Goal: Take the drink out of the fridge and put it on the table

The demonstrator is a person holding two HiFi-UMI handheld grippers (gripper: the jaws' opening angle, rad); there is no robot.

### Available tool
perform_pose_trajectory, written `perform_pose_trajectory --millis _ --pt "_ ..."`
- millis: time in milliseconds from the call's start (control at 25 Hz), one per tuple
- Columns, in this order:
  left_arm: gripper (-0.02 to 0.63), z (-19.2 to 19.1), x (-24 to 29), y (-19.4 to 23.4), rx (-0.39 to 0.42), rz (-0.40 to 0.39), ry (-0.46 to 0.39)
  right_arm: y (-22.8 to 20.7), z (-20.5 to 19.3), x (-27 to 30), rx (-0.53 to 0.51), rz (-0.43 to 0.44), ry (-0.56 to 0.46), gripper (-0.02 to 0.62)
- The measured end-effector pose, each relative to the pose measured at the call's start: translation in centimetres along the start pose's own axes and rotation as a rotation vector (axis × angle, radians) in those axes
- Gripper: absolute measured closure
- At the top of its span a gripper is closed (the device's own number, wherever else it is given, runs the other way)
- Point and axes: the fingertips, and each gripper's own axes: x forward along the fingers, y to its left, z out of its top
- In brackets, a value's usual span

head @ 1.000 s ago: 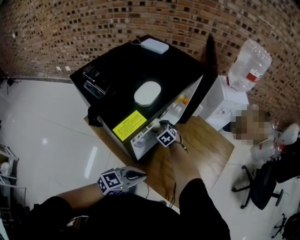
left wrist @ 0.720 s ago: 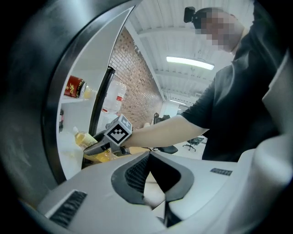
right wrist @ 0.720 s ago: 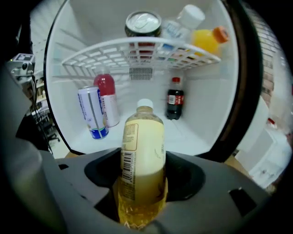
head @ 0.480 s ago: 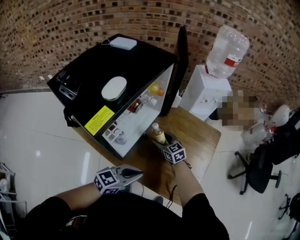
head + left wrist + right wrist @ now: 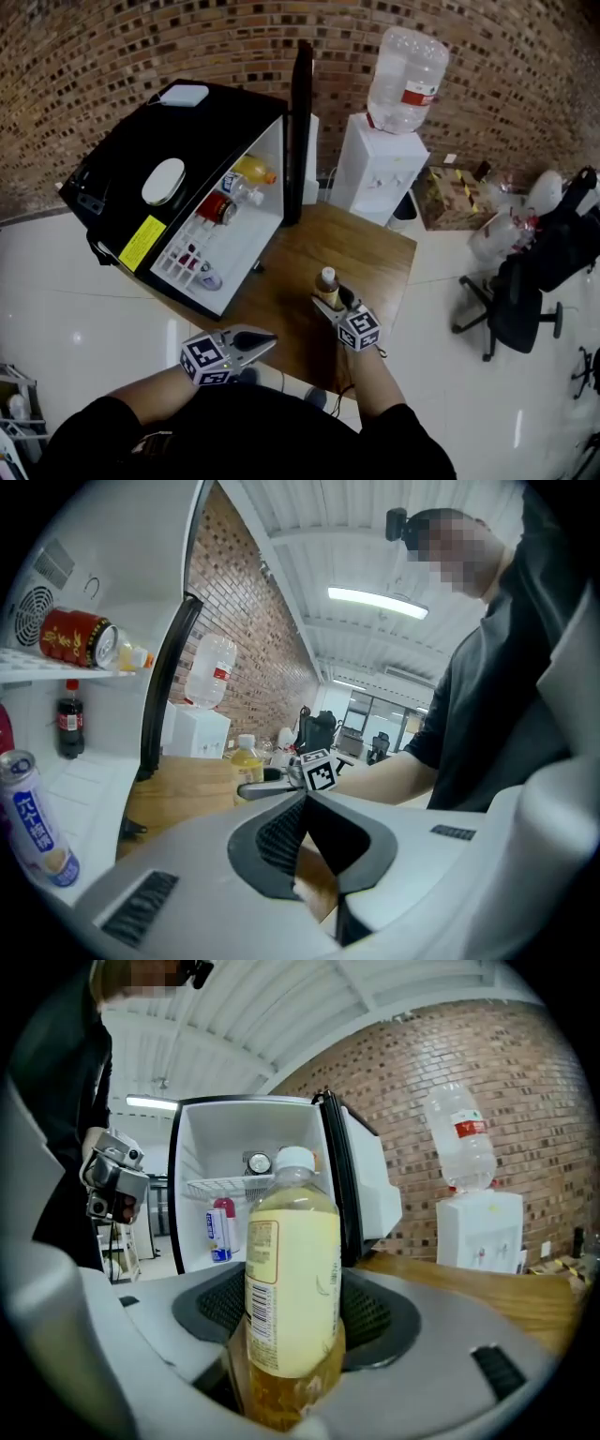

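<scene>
Head view: the right gripper (image 5: 330, 300) is clenched on a clear plastic bottle of yellow drink with a white cap (image 5: 327, 284), taking it low on the body. The bottle is upright, outside the fridge, over the near right part of the brown wooden table (image 5: 370, 246). Whether its base touches the tabletop cannot be determined. Right gripper view confirms both jaws pressed against the bottle's lower sides.

The left gripper (image 5: 266, 340) hangs at the near edge of the table, left of the bottle and well apart from it. Left gripper view shows its jaws closed together at the tips, with nothing between them.

The black mini fridge (image 5: 220, 117) stands on the far left of the table with its black door (image 5: 302, 112) swung open. Inside are a red can lying on its side (image 5: 215, 208), a yellow-orange bottle (image 5: 255, 171) beside it, a blue-and-white can (image 5: 208, 278) lower down, and a small dark cola bottle (image 5: 68, 722) standing upright. A white oval object (image 5: 163, 181) lies on the fridge top.

A white water dispenser with a clear jug (image 5: 380, 159) stands just beyond the table's far right corner, against the brick wall (image 5: 112, 47). A black office chair (image 5: 520, 314) stands on the floor to the right.
</scene>
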Motion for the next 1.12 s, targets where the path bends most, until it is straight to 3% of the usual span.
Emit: perform_pose_trajectory --millis 360,680,840,1000,1120 --pt "0.611 0.5 3.9 -0.5 0.000 -0.015 0.015 0.6 -2.1 -8.9 -0.108 -0.035 0.019 0.279" --pt "0.611 1.0 4.2 -0.1 -0.018 0.025 -0.009 1.0 -2.4 -8.7 -0.158 -0.088 0.190 0.259" --pt "0.611 2.2 3.9 -0.6 -0.016 0.013 -0.065 0.6 -1.1 -12.4 -0.121 -0.146 0.213 0.256" --pt "0.611 2.9 3.5 -1.2 -0.014 -0.001 -0.119 2.1 0.8 -20.3 -0.040 -0.184 0.201 0.258" --pt "0.611 3.8 2.9 -1.7 -0.016 0.009 -0.156 4.1 2.5 -26.9 0.092 -0.227 0.131 0.321"
